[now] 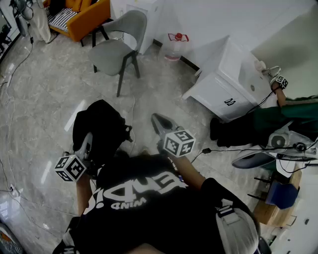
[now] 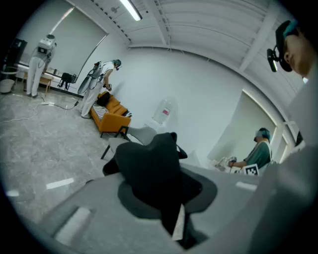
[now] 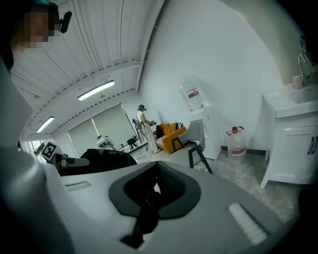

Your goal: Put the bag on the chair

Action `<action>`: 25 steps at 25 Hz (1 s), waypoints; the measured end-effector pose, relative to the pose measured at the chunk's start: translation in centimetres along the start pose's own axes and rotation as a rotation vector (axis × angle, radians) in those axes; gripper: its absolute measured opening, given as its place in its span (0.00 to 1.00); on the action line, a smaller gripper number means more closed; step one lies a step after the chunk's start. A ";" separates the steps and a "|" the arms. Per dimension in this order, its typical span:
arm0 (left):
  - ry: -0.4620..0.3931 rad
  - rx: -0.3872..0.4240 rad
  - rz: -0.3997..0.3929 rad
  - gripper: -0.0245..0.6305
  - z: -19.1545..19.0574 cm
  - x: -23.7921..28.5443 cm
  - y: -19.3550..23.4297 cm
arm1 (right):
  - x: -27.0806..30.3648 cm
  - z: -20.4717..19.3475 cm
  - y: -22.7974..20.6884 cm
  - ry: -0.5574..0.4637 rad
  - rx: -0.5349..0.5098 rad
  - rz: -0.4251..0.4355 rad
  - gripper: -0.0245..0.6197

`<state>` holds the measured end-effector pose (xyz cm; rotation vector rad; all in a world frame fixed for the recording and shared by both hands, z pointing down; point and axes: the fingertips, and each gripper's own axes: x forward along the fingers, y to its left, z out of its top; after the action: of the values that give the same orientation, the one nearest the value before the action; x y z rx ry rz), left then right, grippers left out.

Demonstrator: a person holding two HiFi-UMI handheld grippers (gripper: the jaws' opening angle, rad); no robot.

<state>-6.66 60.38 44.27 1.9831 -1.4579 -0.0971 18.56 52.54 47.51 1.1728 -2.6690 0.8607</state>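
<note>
The black bag point(image 1: 99, 130) hangs off the floor at the left, in front of the person's body. My left gripper point(image 1: 91, 141) is shut on its top. In the left gripper view the bag's dark fabric point(image 2: 149, 166) bunches up between the jaws and hides most of what lies behind. The grey chair point(image 1: 115, 49) stands empty further ahead, and its back and seat peek past the bag point(image 2: 140, 133). My right gripper point(image 1: 159, 121) is held beside the bag, apart from it, with its jaws shut. The chair point(image 3: 198, 141) also shows ahead in the right gripper view.
An orange sofa point(image 1: 82, 15) stands behind the chair. A water bottle point(image 1: 174, 45) sits by the wall, next to a white sink cabinet point(image 1: 231, 82). A person in green point(image 1: 293, 111) is at the right. Cables point(image 1: 10, 74) trail on the marble floor.
</note>
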 end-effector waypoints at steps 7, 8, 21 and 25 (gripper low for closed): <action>-0.008 -0.003 -0.018 0.13 1.8 0.5 1.3 | 1.8 0.9 0.9 -0.009 -0.011 0.000 0.04; -0.007 -0.003 -0.021 0.13 2.1 0.6 1.5 | 2.1 1.0 1.0 -0.010 -0.011 -0.001 0.04; 0.055 0.008 -0.146 0.13 5.5 1.3 5.7 | 5.2 1.2 3.3 -0.122 0.041 -0.128 0.04; 0.058 -0.010 -0.165 0.13 7.4 1.8 7.2 | 6.5 1.4 4.0 -0.133 0.057 -0.152 0.04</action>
<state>-15.05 54.23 43.04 2.0781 -1.2536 -0.1170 11.39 49.76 46.49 1.4742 -2.6282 0.8670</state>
